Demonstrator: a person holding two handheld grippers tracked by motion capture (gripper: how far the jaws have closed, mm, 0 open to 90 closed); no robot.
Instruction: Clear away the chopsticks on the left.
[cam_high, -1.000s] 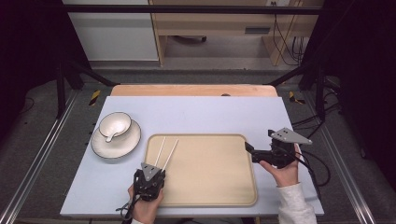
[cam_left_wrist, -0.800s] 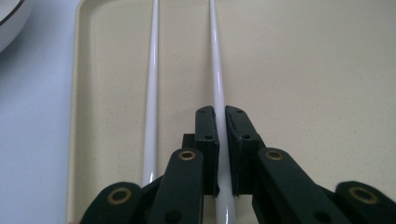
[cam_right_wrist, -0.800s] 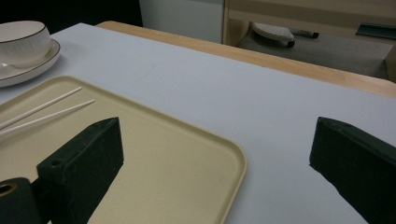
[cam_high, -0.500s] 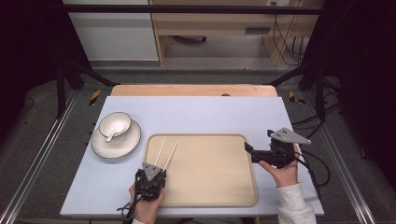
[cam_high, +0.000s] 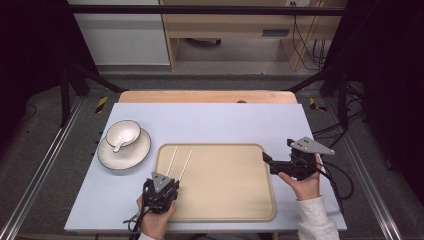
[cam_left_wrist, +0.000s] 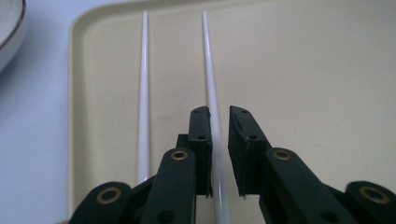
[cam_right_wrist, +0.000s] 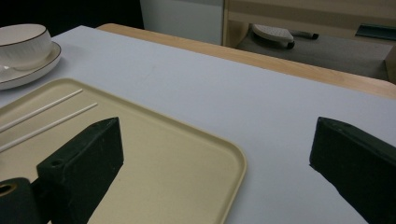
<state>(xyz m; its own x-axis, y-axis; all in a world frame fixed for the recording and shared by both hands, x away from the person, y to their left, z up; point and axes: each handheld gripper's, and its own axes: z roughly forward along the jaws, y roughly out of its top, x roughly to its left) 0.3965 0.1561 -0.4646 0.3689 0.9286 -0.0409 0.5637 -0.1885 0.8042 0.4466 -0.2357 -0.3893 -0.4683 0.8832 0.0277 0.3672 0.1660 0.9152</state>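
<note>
White chopstick lying between the jaws of the left gripper

The left jaws are standing slightly open around the right chopstick, which is touching the left jaw; the other chopstick is lying just left of them on the beige tray. Both are thin, smooth and glossy, so I think the stick could be slipping or rolling when the jaws are closing. The right gripper is hanging wide open, holding nothing.
</note>
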